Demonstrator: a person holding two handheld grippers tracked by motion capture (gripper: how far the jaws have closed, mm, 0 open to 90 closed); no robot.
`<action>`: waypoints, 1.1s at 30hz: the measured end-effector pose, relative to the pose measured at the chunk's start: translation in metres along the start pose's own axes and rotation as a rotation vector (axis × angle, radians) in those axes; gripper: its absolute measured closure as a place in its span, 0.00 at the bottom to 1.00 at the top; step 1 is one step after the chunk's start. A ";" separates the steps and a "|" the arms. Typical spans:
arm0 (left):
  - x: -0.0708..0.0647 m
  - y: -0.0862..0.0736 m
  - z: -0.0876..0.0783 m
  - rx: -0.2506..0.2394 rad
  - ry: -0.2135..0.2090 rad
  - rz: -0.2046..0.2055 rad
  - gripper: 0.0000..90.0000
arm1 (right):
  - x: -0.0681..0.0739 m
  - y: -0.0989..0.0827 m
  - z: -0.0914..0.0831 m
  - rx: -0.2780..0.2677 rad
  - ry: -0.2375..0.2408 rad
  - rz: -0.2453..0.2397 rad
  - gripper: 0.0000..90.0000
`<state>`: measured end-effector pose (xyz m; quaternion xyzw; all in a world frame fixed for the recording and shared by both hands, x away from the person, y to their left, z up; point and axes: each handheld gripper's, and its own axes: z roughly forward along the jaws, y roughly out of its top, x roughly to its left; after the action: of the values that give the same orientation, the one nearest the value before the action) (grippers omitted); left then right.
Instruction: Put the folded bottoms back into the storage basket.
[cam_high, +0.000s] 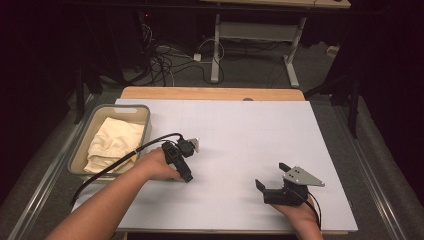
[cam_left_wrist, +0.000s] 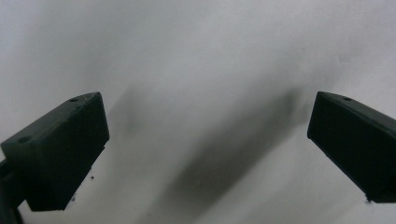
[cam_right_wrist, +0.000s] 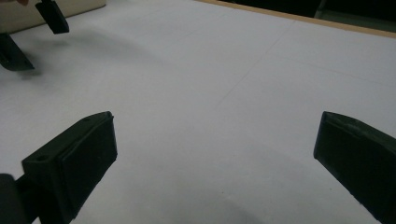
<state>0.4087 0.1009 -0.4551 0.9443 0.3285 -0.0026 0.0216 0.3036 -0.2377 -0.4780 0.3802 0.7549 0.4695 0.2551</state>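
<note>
A white sheet (cam_high: 240, 140) covered the wooden table, with a grey plastic basin (cam_high: 80, 145) at its left edge holding folded cream cloth (cam_high: 114, 145). The left gripper (cam_high: 181, 161) pointed down at the sheet just beside the basin — jaws wide apart, empty. The right gripper (cam_high: 270, 176) rested near the front edge, jaws likewise spread.

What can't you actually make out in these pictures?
- Cream cloth in the grey bin, high view: what it is, being bunched and too small.
- Left claw, high view: its jaw gap, foreshortened behind its body.
- Under the far desk, high view: too dark.
- Left claw's upper part, right gripper view: cut by the frame edge.
</note>
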 end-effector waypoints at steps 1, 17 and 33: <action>-0.001 -0.001 0.000 -0.013 0.000 0.005 0.00 | 0.000 0.000 -0.001 -0.003 -0.002 0.004 0.01; -0.005 -0.046 0.017 -0.610 -0.113 -0.081 0.00 | 0.001 0.000 -0.003 -0.031 -0.005 0.011 0.01; -0.015 -0.093 0.028 -1.081 -0.026 -0.088 0.00 | 0.005 -0.002 -0.004 -0.072 -0.017 0.016 0.01</action>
<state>0.3396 0.1638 -0.4870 0.7838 0.3217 0.1542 0.5083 0.2976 -0.2364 -0.4785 0.3808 0.7323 0.4950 0.2714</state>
